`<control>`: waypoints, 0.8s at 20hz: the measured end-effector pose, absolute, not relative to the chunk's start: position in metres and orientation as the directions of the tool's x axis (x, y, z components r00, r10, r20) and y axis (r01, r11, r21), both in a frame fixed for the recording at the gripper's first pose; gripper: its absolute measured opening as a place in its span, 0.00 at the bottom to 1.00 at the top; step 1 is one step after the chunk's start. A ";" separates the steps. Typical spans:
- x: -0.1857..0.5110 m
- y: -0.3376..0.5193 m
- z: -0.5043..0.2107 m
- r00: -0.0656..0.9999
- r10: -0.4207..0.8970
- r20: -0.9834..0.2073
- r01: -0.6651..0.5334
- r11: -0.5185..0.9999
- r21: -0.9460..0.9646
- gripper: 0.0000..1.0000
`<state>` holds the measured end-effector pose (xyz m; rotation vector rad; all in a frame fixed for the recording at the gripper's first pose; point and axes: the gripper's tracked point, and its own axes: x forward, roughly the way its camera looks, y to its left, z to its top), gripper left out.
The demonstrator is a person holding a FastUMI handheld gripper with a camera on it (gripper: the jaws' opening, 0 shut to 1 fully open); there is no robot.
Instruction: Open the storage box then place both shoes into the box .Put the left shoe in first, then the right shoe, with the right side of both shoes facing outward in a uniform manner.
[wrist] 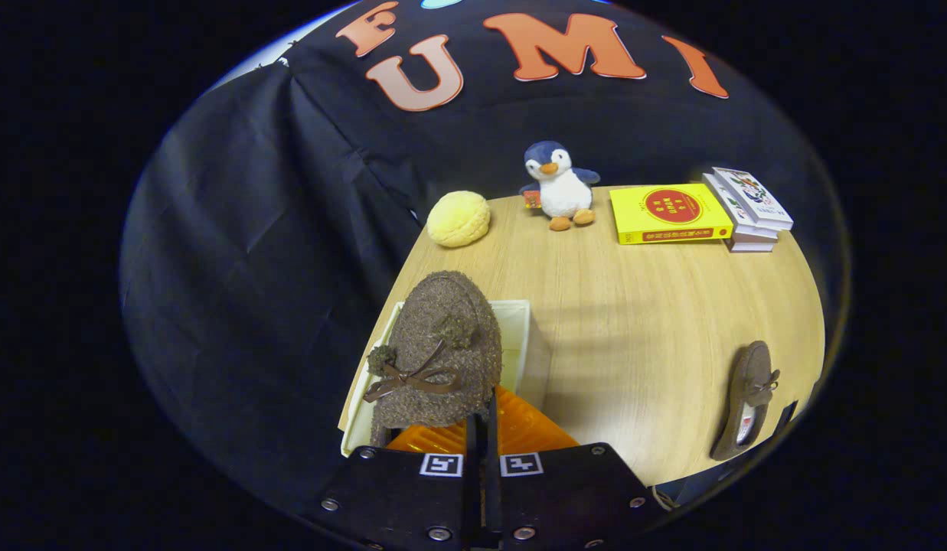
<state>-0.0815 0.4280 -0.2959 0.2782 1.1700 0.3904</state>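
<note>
In the gripper view, the first shoe [435, 360] hangs above the open storage box [519, 337] at the near left corner of the surface [641, 321], so the first placing looks under way; next it needs lowering inside, right side outward. The gripper [482, 432] is nearly closed, both fingers pinching that shoe's heel edge, while the second shoe [749, 398] lies well apart on the right.

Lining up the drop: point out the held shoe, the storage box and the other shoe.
held shoe [435, 344]: gripper view, fuzzy upper, above the bow.
storage box [517, 308]: gripper view, white far rim.
other shoe [751, 383]: gripper view, upper near its bow.
</note>
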 end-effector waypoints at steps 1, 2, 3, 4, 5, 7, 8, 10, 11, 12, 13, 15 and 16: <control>-0.082 0.438 -0.301 0.321 0.435 -0.841 -0.158 0.900 0.406 0.03; -0.083 0.447 -0.308 0.305 0.434 -0.848 -0.164 0.901 0.402 0.04; -0.085 0.454 -0.313 0.288 0.429 -0.856 -0.162 0.903 0.398 0.04; -0.087 0.462 -0.319 0.275 0.424 -0.863 -0.163 0.905 0.393 0.04; -0.086 0.469 -0.325 0.269 0.420 -0.867 -0.166 0.907 0.388 0.03; -0.084 0.483 -0.337 0.249 0.409 -0.878 -0.174 0.911 0.375 0.03; -0.086 0.491 -0.342 0.234 0.402 -0.885 -0.176 0.913 0.369 0.04; -0.091 0.500 -0.358 0.197 0.379 -0.904 -0.170 0.922 0.349 0.04; -0.092 0.505 -0.367 0.187 0.368 -0.911 -0.177 0.925 0.337 0.04; -0.091 0.509 -0.376 0.186 0.355 -0.916 -0.184 0.929 0.322 0.04; -0.095 0.512 -0.385 0.174 0.337 -0.925 -0.189 0.933 0.305 0.03; -0.108 0.517 -0.401 0.119 0.311 -0.943 -0.173 0.942 0.289 0.03; -0.114 0.521 -0.407 0.089 0.311 -0.946 -0.163 0.942 0.294 0.04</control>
